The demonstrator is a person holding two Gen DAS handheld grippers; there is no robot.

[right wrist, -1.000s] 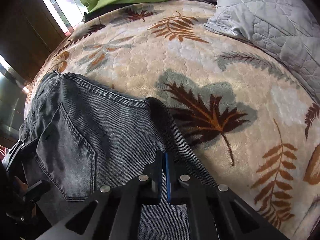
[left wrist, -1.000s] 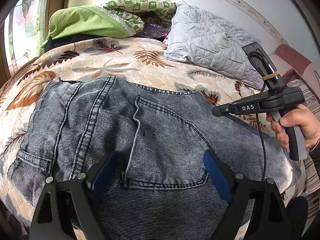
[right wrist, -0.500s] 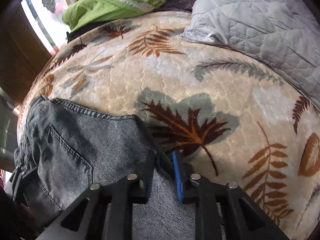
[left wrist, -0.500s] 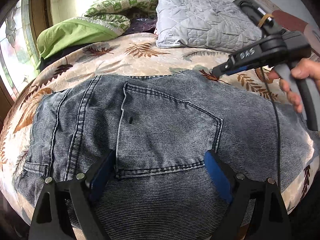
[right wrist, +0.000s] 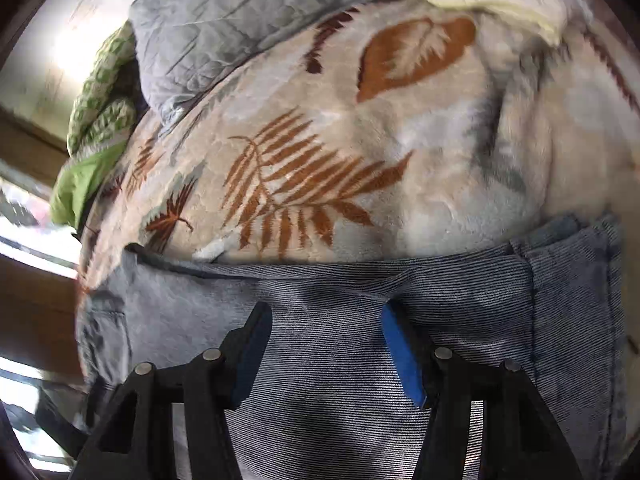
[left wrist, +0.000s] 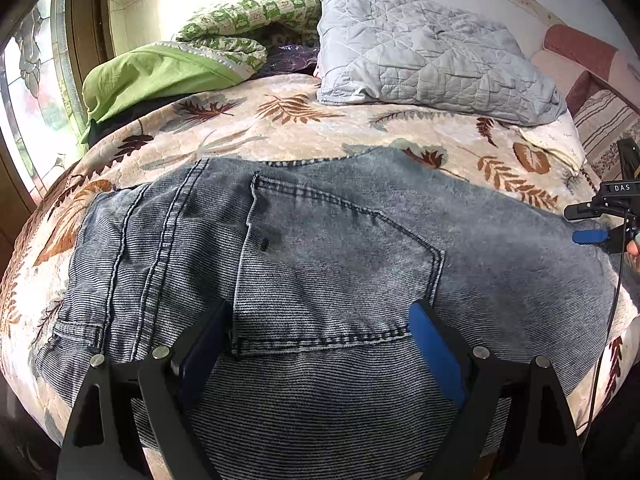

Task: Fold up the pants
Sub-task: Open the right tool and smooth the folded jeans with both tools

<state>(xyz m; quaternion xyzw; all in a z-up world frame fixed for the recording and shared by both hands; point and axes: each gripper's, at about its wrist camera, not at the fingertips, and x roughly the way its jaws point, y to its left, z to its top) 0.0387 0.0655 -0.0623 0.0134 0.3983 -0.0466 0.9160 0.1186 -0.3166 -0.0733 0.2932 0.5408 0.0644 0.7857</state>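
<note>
Grey-blue denim pants [left wrist: 320, 248] lie flat on the leaf-patterned bedspread [left wrist: 280, 132], back pocket up. My left gripper [left wrist: 320, 344] is open and empty just above the seat of the pants, its blue pads either side of the pocket's lower seam. My right gripper [right wrist: 326, 344] is open and empty over the pants [right wrist: 360, 360] near their far edge, and also shows at the right edge of the left wrist view [left wrist: 592, 224].
A grey quilted pillow [left wrist: 432, 56] lies at the head of the bed. Green bedding [left wrist: 160, 76] is piled at the back left by the window. A striped cushion [left wrist: 600, 120] sits at the right. The bedspread [right wrist: 360, 140] lies bare beyond the pants.
My right gripper was shut on the pants' edge; it has opened, let go and swung to the right. The left gripper stays open over the pocket.
</note>
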